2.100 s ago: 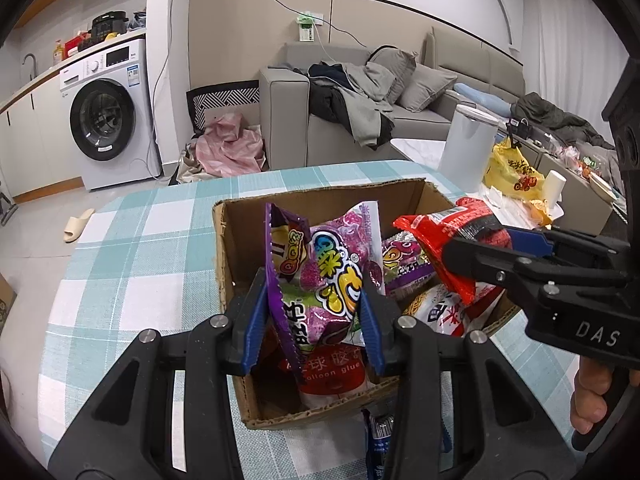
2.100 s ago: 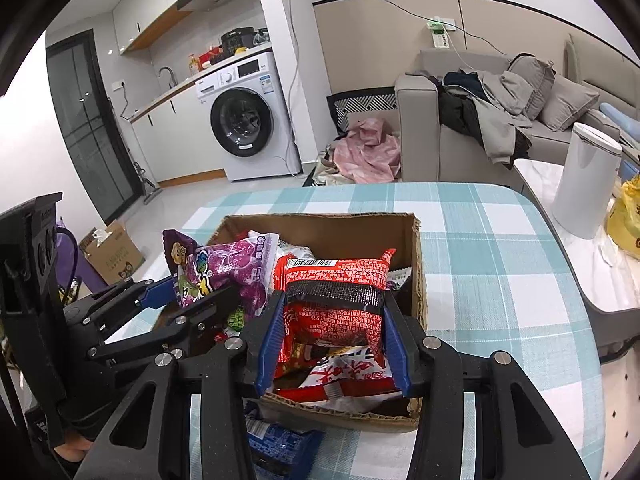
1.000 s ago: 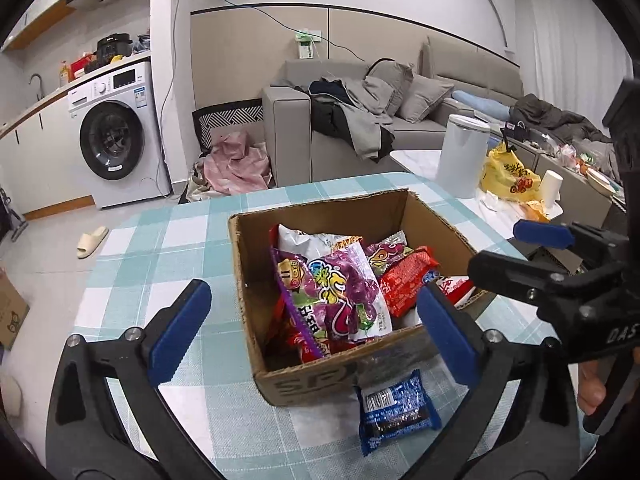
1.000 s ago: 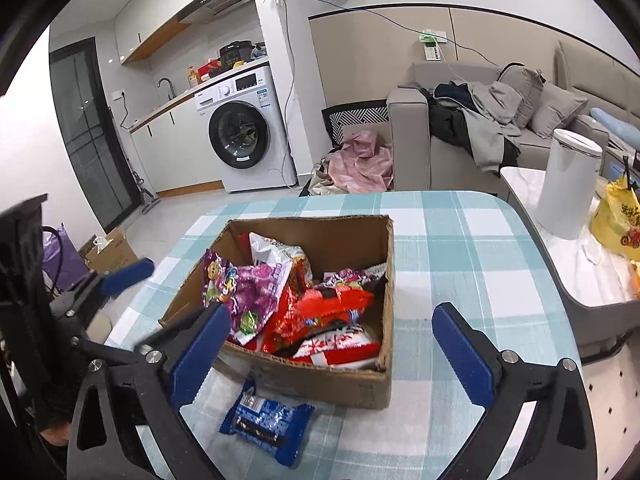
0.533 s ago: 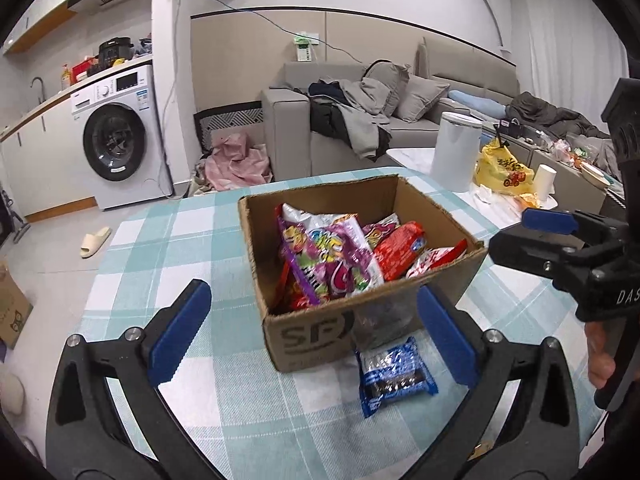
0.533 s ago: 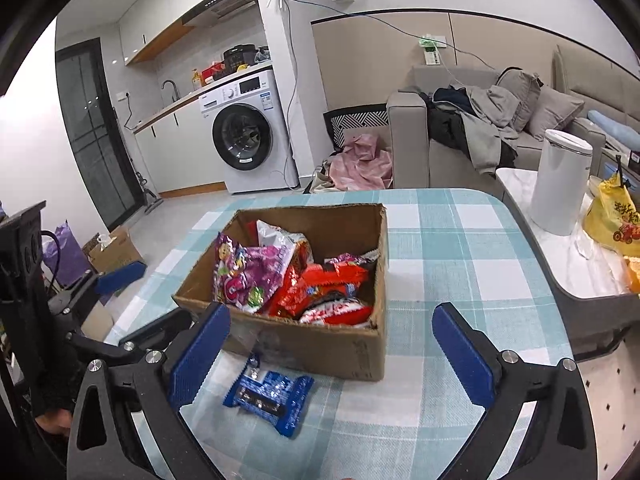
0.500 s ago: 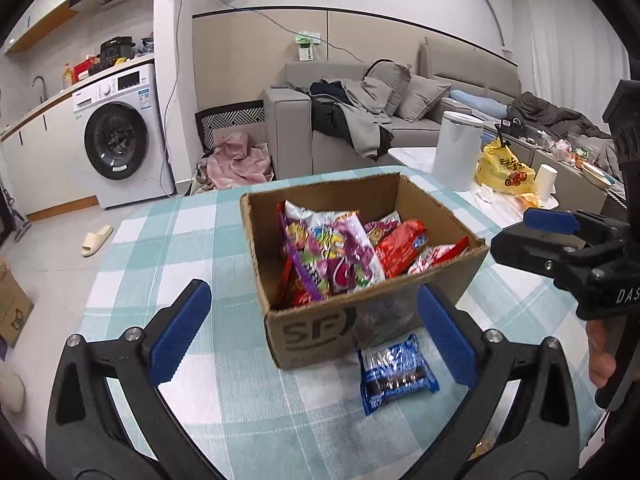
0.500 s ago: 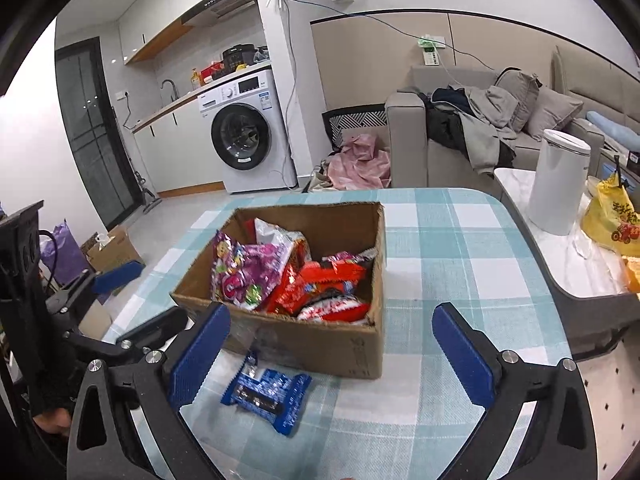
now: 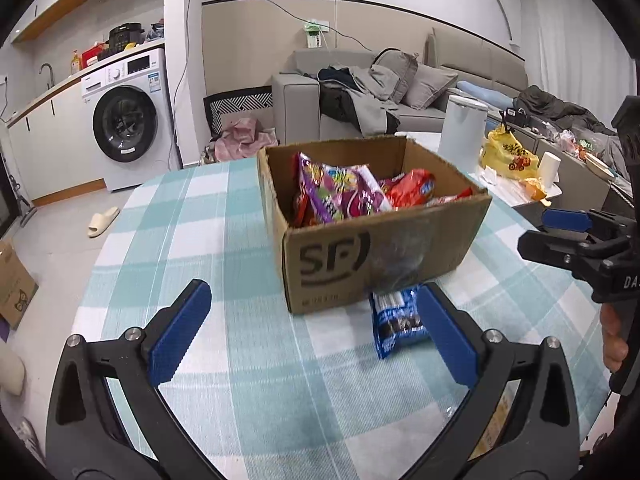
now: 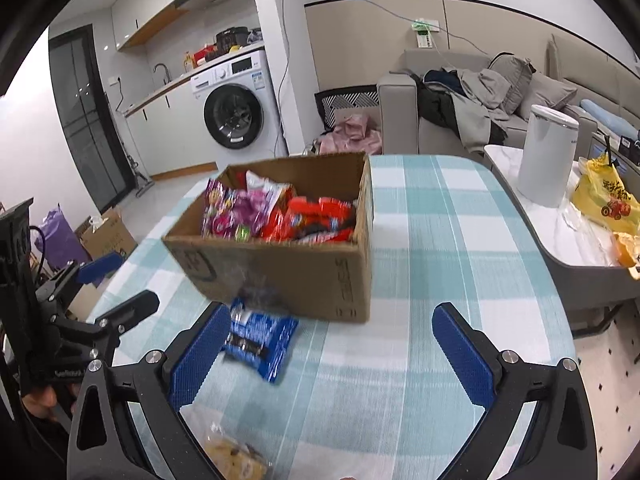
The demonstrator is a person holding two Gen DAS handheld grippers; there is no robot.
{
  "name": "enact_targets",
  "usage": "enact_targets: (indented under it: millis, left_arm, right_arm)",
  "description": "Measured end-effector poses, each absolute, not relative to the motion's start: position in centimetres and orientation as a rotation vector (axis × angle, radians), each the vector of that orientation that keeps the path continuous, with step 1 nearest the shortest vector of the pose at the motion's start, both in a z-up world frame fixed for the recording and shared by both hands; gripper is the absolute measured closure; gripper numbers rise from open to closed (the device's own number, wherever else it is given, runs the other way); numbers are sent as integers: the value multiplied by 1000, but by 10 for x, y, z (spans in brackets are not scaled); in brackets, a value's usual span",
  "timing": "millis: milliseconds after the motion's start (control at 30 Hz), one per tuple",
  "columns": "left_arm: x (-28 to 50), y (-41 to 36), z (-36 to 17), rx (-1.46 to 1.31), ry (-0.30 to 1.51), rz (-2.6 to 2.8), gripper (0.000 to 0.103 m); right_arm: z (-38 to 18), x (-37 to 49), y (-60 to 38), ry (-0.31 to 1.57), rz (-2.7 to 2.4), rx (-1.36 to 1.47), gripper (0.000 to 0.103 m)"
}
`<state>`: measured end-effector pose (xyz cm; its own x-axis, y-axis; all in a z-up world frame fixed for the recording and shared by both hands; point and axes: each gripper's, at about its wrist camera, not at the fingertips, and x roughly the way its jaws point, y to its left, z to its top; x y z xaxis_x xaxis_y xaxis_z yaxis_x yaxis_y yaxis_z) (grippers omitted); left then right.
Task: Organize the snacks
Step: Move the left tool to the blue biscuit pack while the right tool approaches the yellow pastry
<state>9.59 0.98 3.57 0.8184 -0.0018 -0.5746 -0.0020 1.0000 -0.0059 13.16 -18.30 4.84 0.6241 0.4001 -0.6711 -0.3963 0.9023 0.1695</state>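
Item: blue snack packet point(image 10: 260, 340), flat on the surface against the near wall of the cardboard box point(image 10: 304, 268), which holds the other snacks. Both our left gripper point(image 9: 316, 336) and right gripper point(image 10: 332, 356) hang empty, jaws wide. We judge it best to straddle the packet's short width and lift clear of the rim.

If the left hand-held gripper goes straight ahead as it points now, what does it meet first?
Likely the near wall of the cardboard box; the blue snack packet lies by its right finger, though depth is unclear.
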Motion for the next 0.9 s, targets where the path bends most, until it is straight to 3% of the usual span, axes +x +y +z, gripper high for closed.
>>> enact_targets:
  millis: [900]
  left_arm:
    - [60,7,15,-23,646,-2,1]
  right_arm:
    - [-11,64,-163,961,538,-100,0]
